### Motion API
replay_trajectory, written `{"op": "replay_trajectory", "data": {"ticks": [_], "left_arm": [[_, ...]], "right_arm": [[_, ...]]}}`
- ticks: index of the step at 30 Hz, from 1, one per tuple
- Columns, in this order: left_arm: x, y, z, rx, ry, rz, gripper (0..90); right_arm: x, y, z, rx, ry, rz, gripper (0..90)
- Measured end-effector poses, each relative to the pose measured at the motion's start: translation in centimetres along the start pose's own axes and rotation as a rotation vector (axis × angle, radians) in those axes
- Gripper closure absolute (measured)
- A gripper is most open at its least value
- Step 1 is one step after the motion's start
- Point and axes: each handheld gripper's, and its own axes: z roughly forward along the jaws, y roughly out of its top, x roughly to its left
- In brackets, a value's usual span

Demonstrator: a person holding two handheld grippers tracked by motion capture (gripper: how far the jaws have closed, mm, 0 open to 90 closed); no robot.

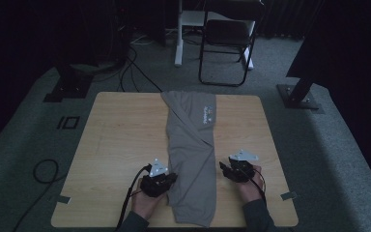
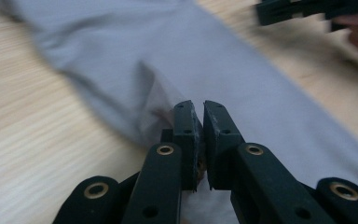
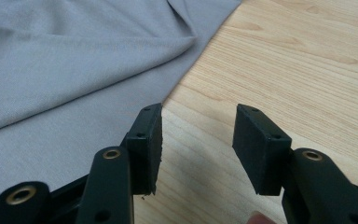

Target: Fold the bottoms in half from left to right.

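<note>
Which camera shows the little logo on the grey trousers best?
The high view: the logo sits near the far end of the trousers. Both gripper views show plain grey cloth near the jaws, with no logo in sight.

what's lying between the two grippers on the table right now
In the high view, the folded grey cloth garment lies between the left gripper and the right gripper, running lengthwise across the light wooden table.
</note>
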Motion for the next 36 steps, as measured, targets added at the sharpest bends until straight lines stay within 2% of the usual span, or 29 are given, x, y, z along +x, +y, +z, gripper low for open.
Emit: {"op": "replay_trajectory", "data": {"ticks": [9,12,15,17,20,22,25,28,33,36], "left_arm": [[-5.5,0.1,1.9,0.061,-0.186,0.096,82.1],[-6.5,0.0,2.0,0.063,-0.228,0.13,70.9],[-6.2,0.2,1.0,0.025,-0.231,0.128,66.6],[-5.6,0.1,-0.1,0.004,-0.21,0.122,64.4],[-4.5,-0.7,-1.4,0.013,-0.163,0.101,61.7],[-4.0,-1.6,-2.0,0.02,-0.151,0.088,60.6],[-4.0,-3.0,-2.5,0.039,-0.144,0.08,58.5],[-4.4,-4.2,-2.6,0.055,-0.15,0.075,56.0],[-5.1,-5.1,-1.6,0.101,-0.133,0.118,51.8],[-5.3,-5.2,-0.7,0.123,-0.096,0.136,50.9]], "right_arm": [[0.3,-0.1,-0.9,-0.019,0.005,-0.004,52.7],[0.8,-0.2,-1.4,-0.025,0.014,-0.019,52.6],[1.6,-0.3,-2.1,-0.036,0.032,-0.04,52.6],[2.2,-0.5,-2.7,-0.041,0.05,-0.051,52.6],[3.4,-1.1,-3.9,-0.051,0.105,-0.06,52.7],[4.4,-1.7,-4.8,-0.054,0.131,-0.079,53.4],[6.0,-2.7,-6.0,-0.055,0.205,-0.106,54.9],[7.4,-3.8,-6.8,-0.053,0.286,-0.142,56.5],[9.6,-5.1,-6.9,-0.008,0.39,-0.232,55.0],[10.3,-5.5,-6.1,0.043,0.405,-0.275,53.6]]}}
